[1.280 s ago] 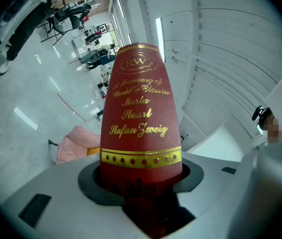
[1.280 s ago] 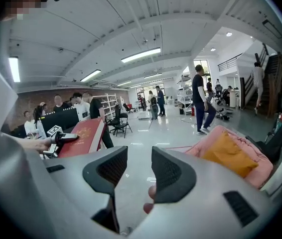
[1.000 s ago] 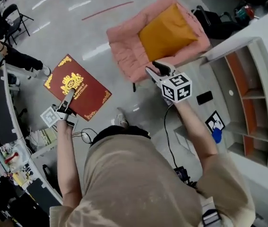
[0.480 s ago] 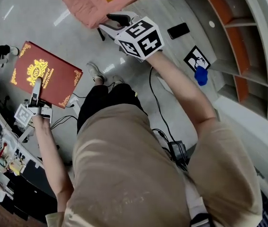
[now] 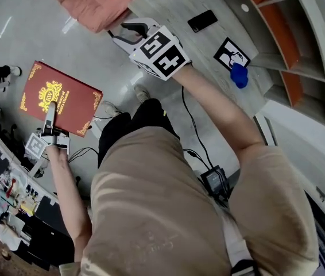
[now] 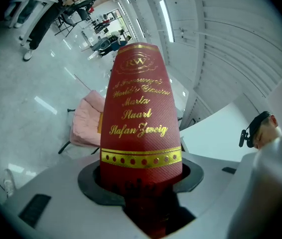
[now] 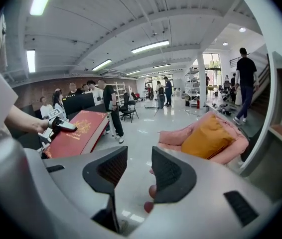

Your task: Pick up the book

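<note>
A red hardcover book (image 5: 59, 99) with gold print hangs in the air over the floor, at the left of the head view. My left gripper (image 5: 50, 112) is shut on its near edge. In the left gripper view the book's spine (image 6: 141, 118) stands up from between the dark pads, which press on both covers. My right gripper (image 5: 126, 31) reaches forward at the top centre, apart from the book; its jaws stand a little apart with nothing between them. The right gripper view shows the book (image 7: 78, 131) at its left and the two pads of the right gripper (image 7: 138, 171) with a gap between them.
A pink armchair (image 5: 93, 7) with an orange cushion (image 7: 206, 138) stands ahead. A wooden platform holds a black phone (image 5: 202, 20), a printed card (image 5: 230, 53) and a blue object (image 5: 239, 75). White and orange shelves (image 5: 277, 33) are on the right. Cables (image 5: 188, 125) trail on the floor. People stand far off.
Both grippers have shifted across the view, and the left one still carries the book. The armchair has slid to the top edge of the head view, and the shelves and platform fill more of it.
</note>
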### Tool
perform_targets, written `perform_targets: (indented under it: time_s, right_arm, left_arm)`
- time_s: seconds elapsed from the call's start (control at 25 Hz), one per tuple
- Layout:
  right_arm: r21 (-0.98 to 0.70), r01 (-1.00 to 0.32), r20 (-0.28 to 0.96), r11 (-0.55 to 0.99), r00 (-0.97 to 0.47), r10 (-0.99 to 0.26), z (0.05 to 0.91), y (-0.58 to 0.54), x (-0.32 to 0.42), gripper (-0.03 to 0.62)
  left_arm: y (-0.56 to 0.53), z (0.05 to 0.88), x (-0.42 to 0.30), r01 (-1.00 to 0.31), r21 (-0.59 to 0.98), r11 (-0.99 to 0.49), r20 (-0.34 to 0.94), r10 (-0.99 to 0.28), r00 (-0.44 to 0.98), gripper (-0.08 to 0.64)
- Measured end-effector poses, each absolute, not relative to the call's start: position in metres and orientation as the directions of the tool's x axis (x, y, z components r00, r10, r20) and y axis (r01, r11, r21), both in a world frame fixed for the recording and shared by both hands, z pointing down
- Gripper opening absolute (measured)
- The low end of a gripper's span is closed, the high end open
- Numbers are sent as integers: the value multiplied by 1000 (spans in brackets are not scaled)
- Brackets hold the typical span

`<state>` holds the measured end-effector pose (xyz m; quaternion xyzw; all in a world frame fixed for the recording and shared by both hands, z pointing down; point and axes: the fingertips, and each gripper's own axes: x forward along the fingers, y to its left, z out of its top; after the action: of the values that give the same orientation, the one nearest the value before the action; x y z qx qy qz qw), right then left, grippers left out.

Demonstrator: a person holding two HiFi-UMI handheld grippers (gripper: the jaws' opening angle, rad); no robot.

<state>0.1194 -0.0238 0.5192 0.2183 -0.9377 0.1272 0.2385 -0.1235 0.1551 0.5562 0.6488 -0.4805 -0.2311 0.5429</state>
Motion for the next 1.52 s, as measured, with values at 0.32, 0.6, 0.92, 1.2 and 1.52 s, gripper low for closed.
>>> perform_targets:
  time_s: [0.32,0.6,0.92,1.2,1.52]
  right_arm:
    - [-50,-504,532,862,-744,-404,518,15,125,160]
    - [-62,-540,521,839,-735,-434,528,26,109,160]
    - [-87,-523,490,848,-764,-421,525,34,81,160]
    - [-112,-511,479,852,-779,-404,530,40,69,160]
    - [-117,-500,489,858,-781,-388,542,42,66,160]
  left_arm:
    - [144,555,-104,-347,937,-45,149,-845,513,242]
    - [140,578,-122,-441,897,11,260,-821,508,242]
    - [137,582,-125,-492,870,-11,280,-810,515,242]
    - [138,583,-122,-472,882,-16,265,-810,523,242]
    - [140,590,-121,-467,884,-1,274,-808,521,242]
